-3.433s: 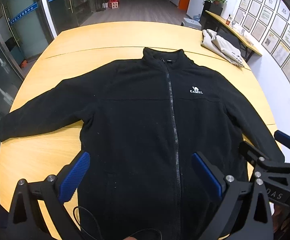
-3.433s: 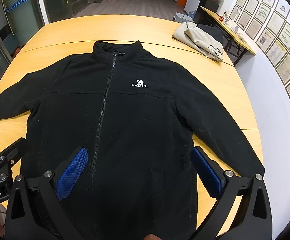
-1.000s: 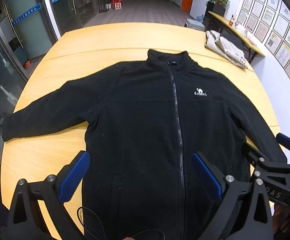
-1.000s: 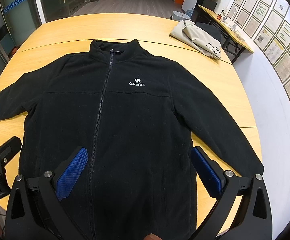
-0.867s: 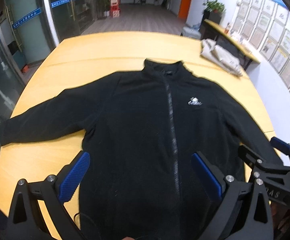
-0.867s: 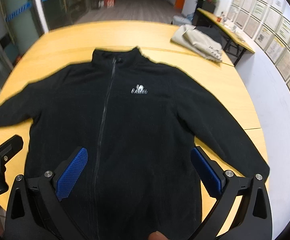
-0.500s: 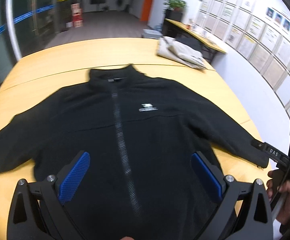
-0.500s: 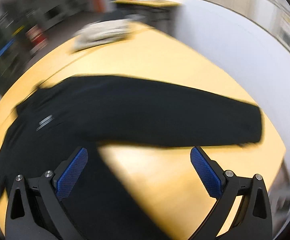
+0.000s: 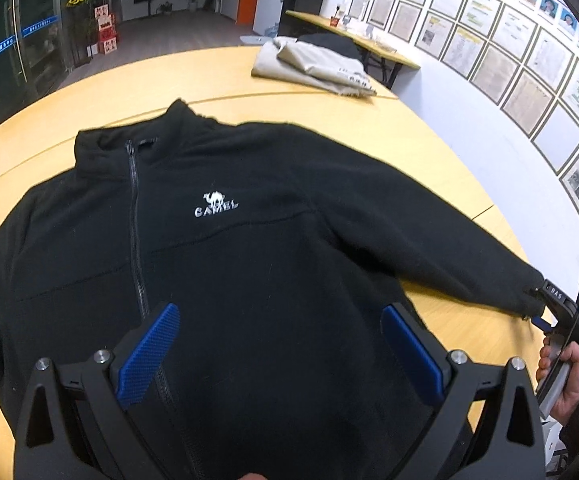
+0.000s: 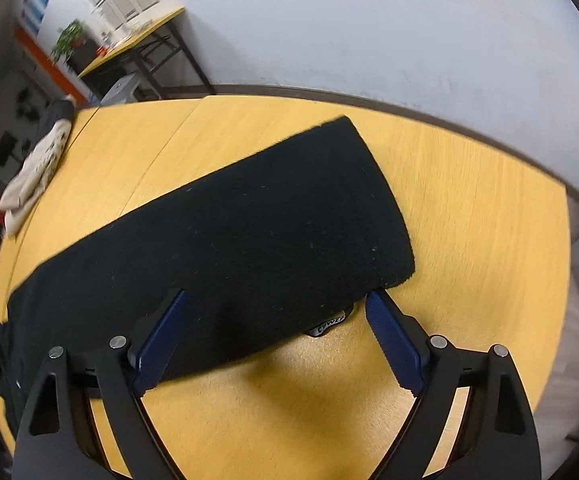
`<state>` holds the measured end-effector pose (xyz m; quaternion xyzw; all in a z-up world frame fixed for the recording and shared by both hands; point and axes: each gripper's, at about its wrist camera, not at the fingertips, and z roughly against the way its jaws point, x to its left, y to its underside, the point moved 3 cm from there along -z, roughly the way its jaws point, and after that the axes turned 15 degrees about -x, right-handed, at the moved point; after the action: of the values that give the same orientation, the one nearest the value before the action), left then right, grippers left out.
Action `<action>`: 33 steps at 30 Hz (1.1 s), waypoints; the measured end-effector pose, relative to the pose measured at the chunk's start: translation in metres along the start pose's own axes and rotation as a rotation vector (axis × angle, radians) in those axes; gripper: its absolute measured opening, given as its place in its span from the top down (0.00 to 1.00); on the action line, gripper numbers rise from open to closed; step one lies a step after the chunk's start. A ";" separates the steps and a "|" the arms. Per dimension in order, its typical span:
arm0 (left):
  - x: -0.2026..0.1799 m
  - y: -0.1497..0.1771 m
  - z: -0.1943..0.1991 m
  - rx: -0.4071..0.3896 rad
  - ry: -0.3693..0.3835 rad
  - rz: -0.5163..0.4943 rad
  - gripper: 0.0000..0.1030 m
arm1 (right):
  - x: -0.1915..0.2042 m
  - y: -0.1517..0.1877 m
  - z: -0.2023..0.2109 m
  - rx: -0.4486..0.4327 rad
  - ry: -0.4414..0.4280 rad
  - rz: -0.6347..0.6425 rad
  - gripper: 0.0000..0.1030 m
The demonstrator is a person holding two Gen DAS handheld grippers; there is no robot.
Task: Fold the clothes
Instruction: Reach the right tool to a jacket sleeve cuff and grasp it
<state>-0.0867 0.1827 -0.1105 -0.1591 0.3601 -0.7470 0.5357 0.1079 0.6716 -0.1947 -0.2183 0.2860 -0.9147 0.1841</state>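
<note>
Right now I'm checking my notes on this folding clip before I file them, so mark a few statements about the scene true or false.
1. The black jacket is zipped and lies front up. True.
2. The right gripper is at the collar. False: it is at the sleeve cuff, jaws closing, pads not yet pressing.
3. The left gripper holds the hem. False: its jaws stand open over the jacket's body.
4. A beige garment lies at the table's far side. True.
</note>
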 end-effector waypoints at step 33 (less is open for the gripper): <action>0.053 0.027 0.027 0.000 -0.068 0.108 0.00 | 0.081 -0.068 0.077 -0.365 -0.126 0.059 0.90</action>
<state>-0.0710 0.1197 -0.1187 -0.1650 0.3498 -0.7112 0.5871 0.0644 0.6528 -0.0730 -0.2966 0.4413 -0.8263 0.1857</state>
